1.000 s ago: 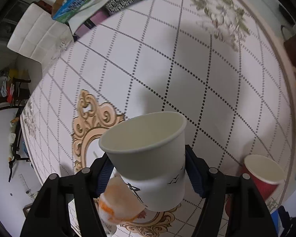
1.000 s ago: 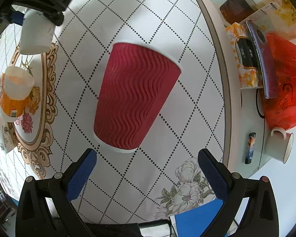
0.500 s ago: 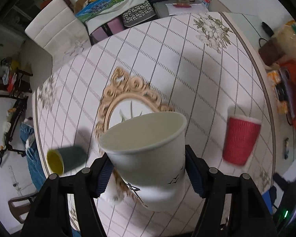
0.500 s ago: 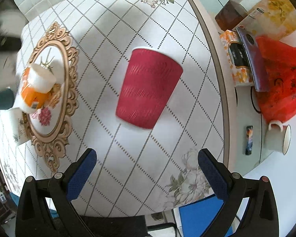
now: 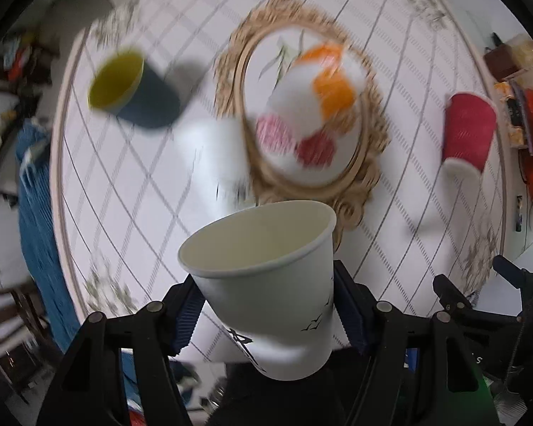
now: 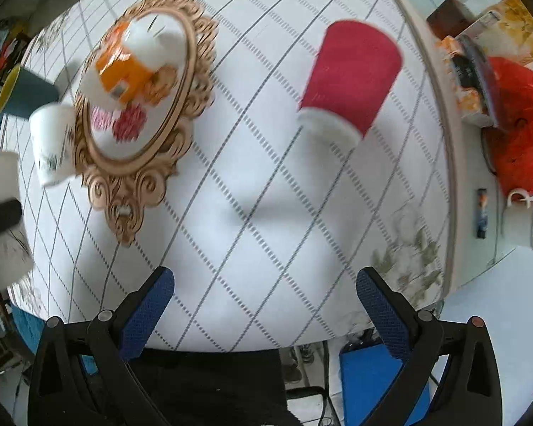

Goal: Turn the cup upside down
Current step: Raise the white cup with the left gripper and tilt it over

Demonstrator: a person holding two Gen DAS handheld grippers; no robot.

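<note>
My left gripper (image 5: 266, 305) is shut on a white paper cup (image 5: 266, 291) with small black bird marks, held high above the table with its open mouth facing away from the camera. The same cup and gripper show blurred at the left edge of the right wrist view (image 6: 0, 220). A red ribbed paper cup (image 6: 348, 81) stands upside down on the tablecloth, also in the left wrist view (image 5: 467, 131). My right gripper (image 6: 264, 312) is open and empty, above the table's near edge, well back from the red cup.
An ornate gold-framed tray (image 6: 124, 184) holds an orange and white cup (image 6: 135, 60). A white cup (image 6: 51, 145) and a dark blue cup with yellow inside (image 5: 131, 88) stand left of it. A red bag (image 6: 518, 135), boxes and a white mug (image 6: 522, 216) sit on the right.
Both grippers have risen and pulled back from the table. The left gripper has swung with the white cup, so the tray now lies ahead of it. The red cup is farther from the right gripper.
</note>
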